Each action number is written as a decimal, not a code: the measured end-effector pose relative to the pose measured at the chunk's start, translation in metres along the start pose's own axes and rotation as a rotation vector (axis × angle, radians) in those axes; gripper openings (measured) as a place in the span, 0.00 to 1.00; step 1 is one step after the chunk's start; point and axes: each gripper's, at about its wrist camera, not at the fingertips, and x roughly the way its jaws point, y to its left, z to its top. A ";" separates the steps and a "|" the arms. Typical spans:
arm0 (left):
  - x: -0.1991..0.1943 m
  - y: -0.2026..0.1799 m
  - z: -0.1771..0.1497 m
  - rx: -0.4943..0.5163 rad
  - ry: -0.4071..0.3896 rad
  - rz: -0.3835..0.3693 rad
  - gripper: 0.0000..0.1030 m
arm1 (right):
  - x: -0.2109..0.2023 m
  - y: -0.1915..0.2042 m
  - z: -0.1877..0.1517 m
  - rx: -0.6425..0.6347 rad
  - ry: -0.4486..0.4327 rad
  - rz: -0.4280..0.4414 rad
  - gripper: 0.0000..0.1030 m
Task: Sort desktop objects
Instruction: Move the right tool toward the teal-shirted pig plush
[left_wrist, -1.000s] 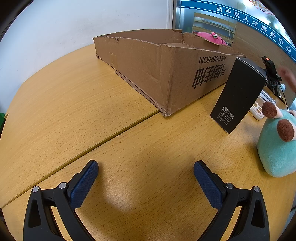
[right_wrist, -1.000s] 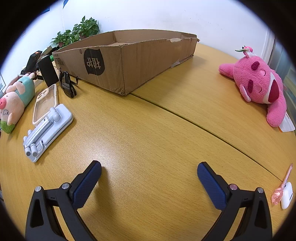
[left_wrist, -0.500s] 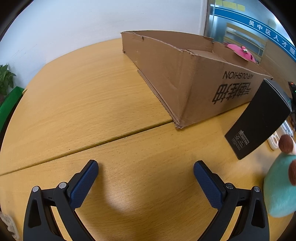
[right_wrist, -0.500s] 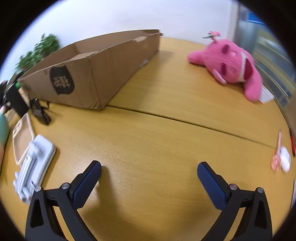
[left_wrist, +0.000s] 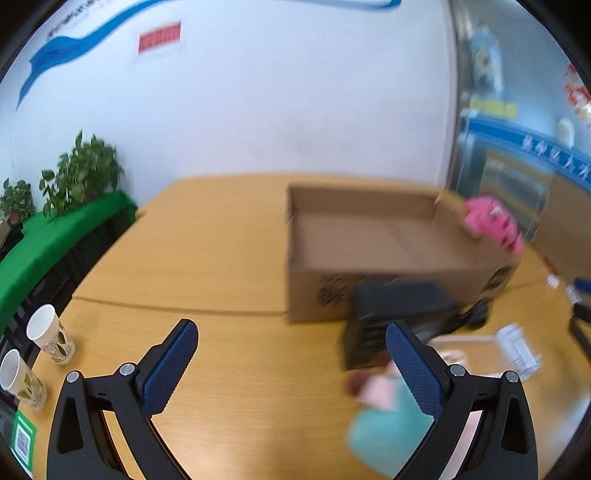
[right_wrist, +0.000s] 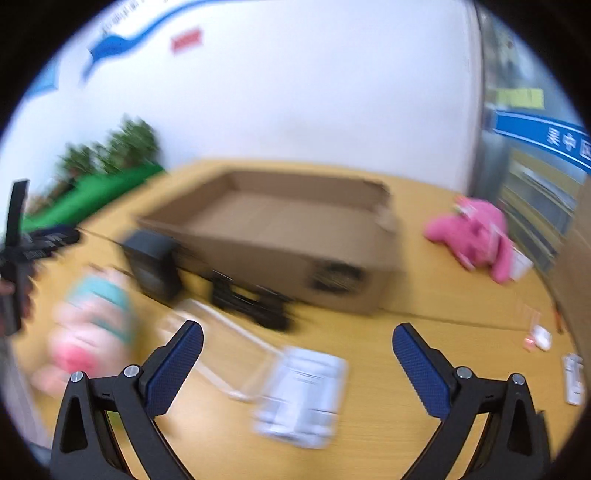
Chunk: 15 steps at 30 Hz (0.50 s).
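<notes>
Both views are blurred by motion. An open cardboard box (left_wrist: 373, 240) (right_wrist: 280, 236) lies on the wooden table (left_wrist: 229, 258), with nothing visible inside. In front of it stand a black box (left_wrist: 391, 314) (right_wrist: 153, 266) and a teal and pink plush pig (left_wrist: 388, 428) (right_wrist: 92, 325). A pink plush toy (left_wrist: 493, 225) (right_wrist: 472, 232) lies beyond the box's right end. My left gripper (left_wrist: 291, 362) hangs open above the table, its right finger over the pig. My right gripper (right_wrist: 297, 363) is open above a clear phone case (right_wrist: 221, 350) and a white folding stand (right_wrist: 303, 398).
Two paper cups (left_wrist: 50, 334) stand at the table's left edge, with potted plants (left_wrist: 79, 173) on a green shelf beyond. A black item (right_wrist: 251, 301) lies against the box front. Small white and pink items (right_wrist: 539, 334) lie at the right.
Both grippers have risen and swung to face the wall, so the box is now seen from above with its inside showing. Both stay open and hold nothing.
</notes>
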 end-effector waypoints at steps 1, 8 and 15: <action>-0.017 -0.011 0.000 -0.006 -0.038 -0.025 1.00 | -0.009 0.012 0.005 0.003 -0.023 0.019 0.99; -0.051 -0.064 -0.011 -0.091 0.030 -0.272 1.00 | -0.016 0.055 0.006 0.037 0.018 0.053 0.99; -0.038 -0.094 -0.019 -0.015 0.082 -0.165 1.00 | -0.013 0.065 -0.004 0.041 0.057 -0.030 0.99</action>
